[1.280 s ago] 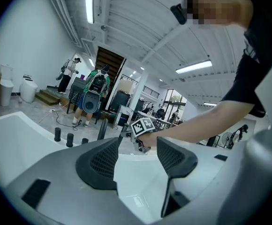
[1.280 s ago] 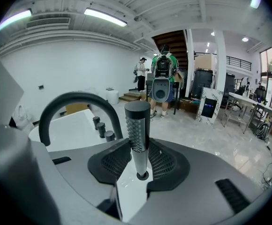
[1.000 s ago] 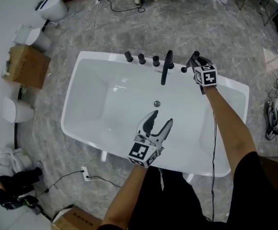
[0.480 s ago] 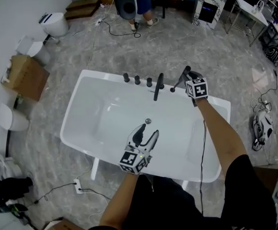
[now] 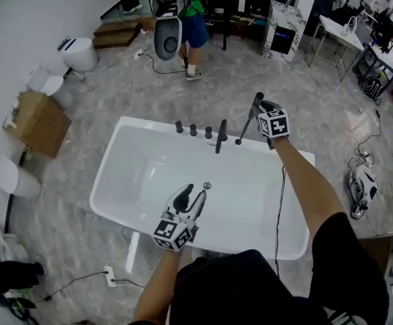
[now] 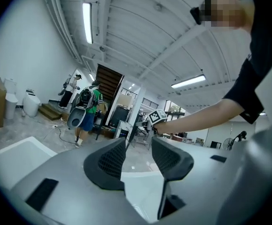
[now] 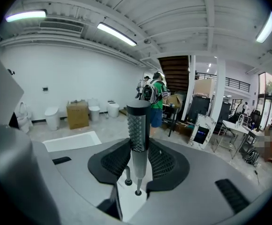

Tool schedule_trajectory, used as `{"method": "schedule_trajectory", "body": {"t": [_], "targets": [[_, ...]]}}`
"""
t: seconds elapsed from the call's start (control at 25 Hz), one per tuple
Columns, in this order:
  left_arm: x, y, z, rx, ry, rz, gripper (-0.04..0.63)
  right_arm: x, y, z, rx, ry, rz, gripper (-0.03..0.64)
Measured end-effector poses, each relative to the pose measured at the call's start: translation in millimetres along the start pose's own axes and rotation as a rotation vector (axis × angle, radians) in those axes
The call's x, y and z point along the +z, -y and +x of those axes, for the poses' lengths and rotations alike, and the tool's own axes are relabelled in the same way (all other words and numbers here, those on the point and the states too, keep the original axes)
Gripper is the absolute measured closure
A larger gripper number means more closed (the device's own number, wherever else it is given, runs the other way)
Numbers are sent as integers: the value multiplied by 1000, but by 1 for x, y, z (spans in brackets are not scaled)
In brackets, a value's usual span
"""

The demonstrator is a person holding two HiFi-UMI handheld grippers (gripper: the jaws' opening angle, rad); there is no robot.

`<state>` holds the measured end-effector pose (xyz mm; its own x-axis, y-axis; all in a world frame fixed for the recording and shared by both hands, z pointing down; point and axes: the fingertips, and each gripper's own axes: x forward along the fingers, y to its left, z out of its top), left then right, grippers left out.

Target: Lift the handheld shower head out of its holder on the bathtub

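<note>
Right gripper [image 7: 138,162] is clamping the shower head [image 7: 138,125], its long axis standing roughly upright, lower end pointing down at the bathtub's [image 5: 149,123] far rim.

Glossy, smooth white all over the tub [image 5: 142,175], with soft glare along the rim. Matt black metal on the spout [image 5: 221,135] and the knobs [image 5: 193,130]. Dark satin metal on the shower head [image 7: 138,130], dimpled in a fine grid near the top, smooth lower down. Smooth matt grey plastic for the shell of the right gripper [image 7: 138,149], with black, rubbery-looking, finely ribbed pads [image 7: 113,161]. Same grey plastic and ribbed black pads on the left gripper [image 6: 139,146]. Polished, grey-veined stone look to the floor [image 5: 318,100]. Plain matt brown cardboard for the box [image 5: 37,117].
</note>
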<state>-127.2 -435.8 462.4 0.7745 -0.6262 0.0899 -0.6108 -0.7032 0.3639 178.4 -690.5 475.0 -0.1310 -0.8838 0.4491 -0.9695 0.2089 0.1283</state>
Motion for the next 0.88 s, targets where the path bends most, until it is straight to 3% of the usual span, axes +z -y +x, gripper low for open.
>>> {"method": "schedule_trajectory", "body": {"t": [0.24,0.48,0.68,0.88], "targets": [[51,-20,-25,44,80,58,491,47,1,-26,-52,62,-4,509],[66,-19,-31,32,96,75,560,77,8,-46,-80,128,50,509],[75,-18,-34,38,102,85,574,82,4,-55,-89,127,-21,508],[77,-17,-39,47,104,106,574,84,5,-59,-112,140,4,508]]}}
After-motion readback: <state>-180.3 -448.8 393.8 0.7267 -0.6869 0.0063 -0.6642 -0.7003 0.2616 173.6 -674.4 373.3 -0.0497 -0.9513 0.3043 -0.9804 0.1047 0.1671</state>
